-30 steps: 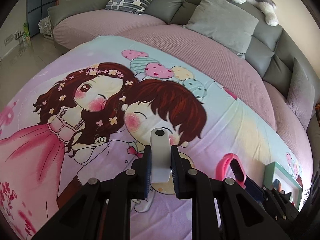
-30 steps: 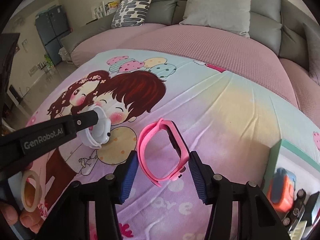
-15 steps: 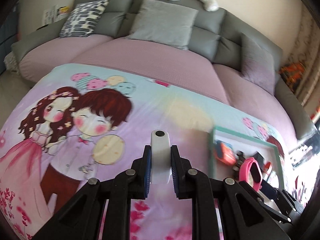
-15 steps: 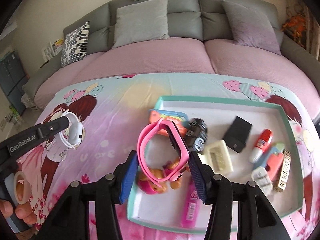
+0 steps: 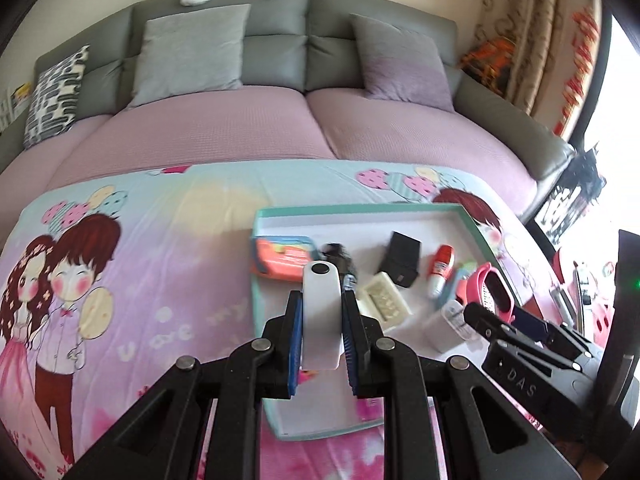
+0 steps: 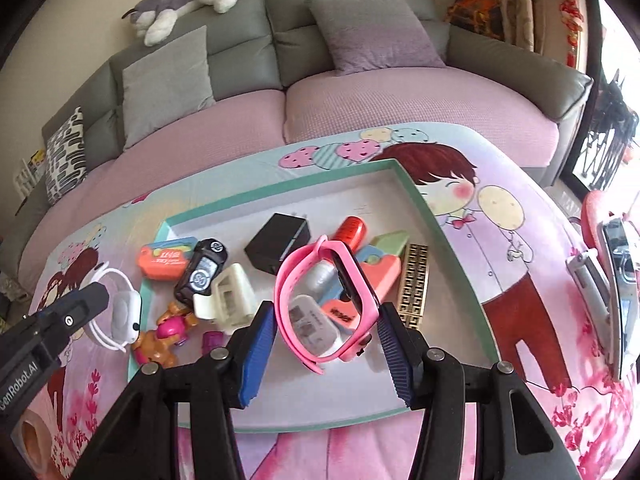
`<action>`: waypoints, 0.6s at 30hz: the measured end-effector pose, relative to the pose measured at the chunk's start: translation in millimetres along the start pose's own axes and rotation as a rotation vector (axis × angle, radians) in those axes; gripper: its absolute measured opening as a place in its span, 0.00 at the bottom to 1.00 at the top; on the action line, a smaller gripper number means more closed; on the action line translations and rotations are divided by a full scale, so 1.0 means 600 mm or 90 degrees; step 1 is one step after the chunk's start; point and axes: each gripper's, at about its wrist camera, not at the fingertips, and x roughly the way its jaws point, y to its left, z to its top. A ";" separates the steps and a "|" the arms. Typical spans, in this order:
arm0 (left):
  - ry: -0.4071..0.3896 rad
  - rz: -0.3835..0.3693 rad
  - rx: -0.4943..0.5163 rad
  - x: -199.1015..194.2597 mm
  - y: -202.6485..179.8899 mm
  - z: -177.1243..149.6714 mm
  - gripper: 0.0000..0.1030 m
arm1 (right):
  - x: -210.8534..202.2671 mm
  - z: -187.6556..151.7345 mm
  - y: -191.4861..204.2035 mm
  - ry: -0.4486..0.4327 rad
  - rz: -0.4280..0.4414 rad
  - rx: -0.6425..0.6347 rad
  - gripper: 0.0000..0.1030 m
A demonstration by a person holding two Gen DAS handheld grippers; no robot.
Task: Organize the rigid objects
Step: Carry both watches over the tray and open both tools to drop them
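My left gripper (image 5: 320,300) is shut on a white watch (image 5: 320,280), held over the near left part of a teal-rimmed white tray (image 5: 360,210) on the cartoon blanket. My right gripper (image 6: 326,312) is shut on a pink watch (image 6: 285,292) with a black face, above the tray's (image 6: 440,236) middle. The right wrist view has the left gripper (image 6: 96,296) and the white watch (image 6: 126,312) at the tray's left edge. At the right of the left wrist view are the right gripper (image 5: 476,312) and the pink watch (image 5: 480,280).
In the tray lie an orange case (image 6: 164,260), a black toy car (image 6: 200,276), a black charger (image 6: 276,246), a cream block (image 6: 232,300), a red glue stick (image 6: 350,232) and several other small items. A grey sofa (image 5: 280,40) with cushions stands behind. Metal objects (image 6: 616,280) lie right of the tray.
Both grippers have swung right, from over the blanket's cartoon couple to above the tray. Each has kept hold of its watch the whole way.
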 end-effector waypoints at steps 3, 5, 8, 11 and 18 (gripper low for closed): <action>0.008 -0.003 0.028 0.011 -0.028 -0.003 0.19 | 0.004 -0.001 -0.021 0.002 0.003 0.019 0.53; 0.014 -0.004 0.040 0.018 -0.042 -0.003 0.19 | 0.008 -0.002 -0.030 0.006 0.007 0.028 0.54; 0.020 -0.006 0.044 0.027 -0.054 -0.003 0.19 | 0.013 -0.002 -0.042 0.010 0.009 0.040 0.54; 0.028 -0.007 0.044 0.037 -0.060 -0.006 0.19 | 0.015 -0.005 -0.047 0.012 0.011 0.045 0.55; 0.017 0.000 0.023 0.031 -0.055 -0.001 0.53 | 0.014 -0.006 -0.047 0.016 0.015 0.042 0.55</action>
